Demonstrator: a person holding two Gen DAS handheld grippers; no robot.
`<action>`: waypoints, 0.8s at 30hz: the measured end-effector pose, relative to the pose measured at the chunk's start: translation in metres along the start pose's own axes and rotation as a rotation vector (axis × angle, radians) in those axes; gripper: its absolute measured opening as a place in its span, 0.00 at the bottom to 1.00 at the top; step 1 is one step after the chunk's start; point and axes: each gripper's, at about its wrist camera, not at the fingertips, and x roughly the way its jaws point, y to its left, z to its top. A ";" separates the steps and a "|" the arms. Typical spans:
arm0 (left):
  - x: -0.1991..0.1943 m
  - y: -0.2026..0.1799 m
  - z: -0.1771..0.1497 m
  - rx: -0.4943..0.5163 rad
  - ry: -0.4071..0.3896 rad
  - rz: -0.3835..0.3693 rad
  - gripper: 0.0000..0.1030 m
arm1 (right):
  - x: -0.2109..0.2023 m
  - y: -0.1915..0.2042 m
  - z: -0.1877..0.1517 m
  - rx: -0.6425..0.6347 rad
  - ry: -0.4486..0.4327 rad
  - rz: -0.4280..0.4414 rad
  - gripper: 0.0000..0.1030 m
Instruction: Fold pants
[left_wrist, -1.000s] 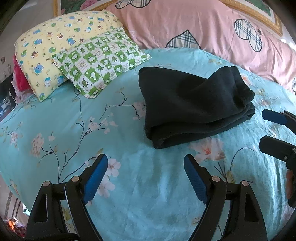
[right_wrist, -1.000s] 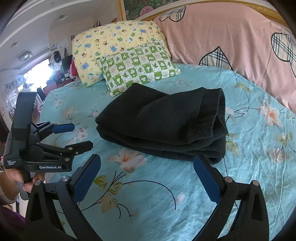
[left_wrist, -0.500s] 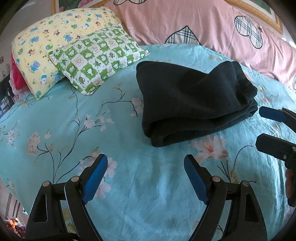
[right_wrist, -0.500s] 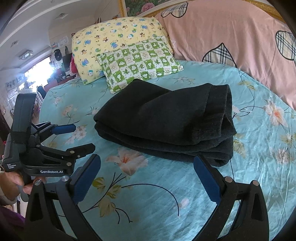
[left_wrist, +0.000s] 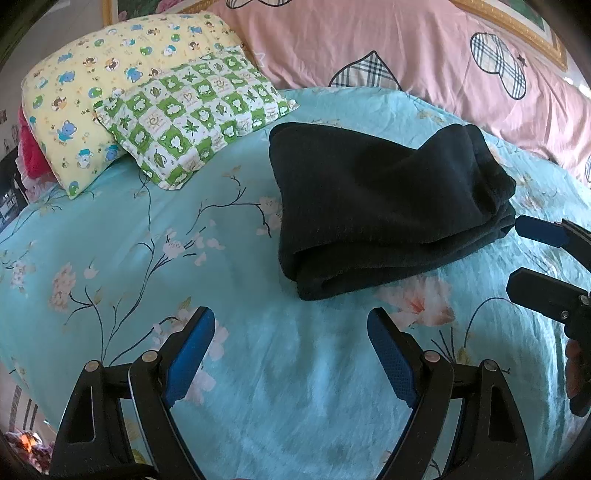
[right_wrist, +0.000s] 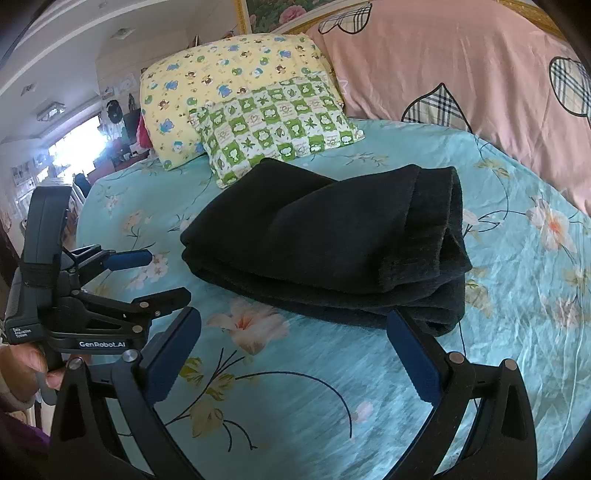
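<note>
Black pants (left_wrist: 388, 206) (right_wrist: 332, 243) lie folded in a thick bundle on the turquoise floral bedsheet (left_wrist: 129, 236). My left gripper (left_wrist: 291, 332) is open over bare sheet, short of the bundle's near left corner, holding nothing. My right gripper (right_wrist: 291, 336) is open too, its right pad close to the bundle's near edge, nothing between the fingers. Each gripper shows in the other's view: the right gripper (left_wrist: 532, 258) at the far right, the left gripper (right_wrist: 147, 273) at the left, held by a hand (right_wrist: 26, 369).
A yellow cartoon pillow (left_wrist: 110, 74) and a green checked pillow (left_wrist: 192, 110) lie behind and left of the pants. A pink duvet (left_wrist: 424, 55) with plaid hearts runs along the back. The bed's edge drops off at the lower left (left_wrist: 22, 424).
Both grippers have moved a little closer to the folded pants, which now appear larger. The pants have not moved. Both grippers stay open.
</note>
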 end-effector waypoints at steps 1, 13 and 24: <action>0.000 0.000 0.001 0.001 -0.001 0.000 0.83 | 0.000 -0.001 0.000 0.001 -0.002 0.000 0.98; 0.000 -0.001 0.006 0.002 -0.010 0.000 0.83 | -0.001 -0.010 0.002 0.026 -0.013 0.000 0.98; -0.001 0.000 0.017 -0.018 -0.027 -0.023 0.83 | -0.006 -0.013 0.007 0.026 -0.031 -0.003 0.98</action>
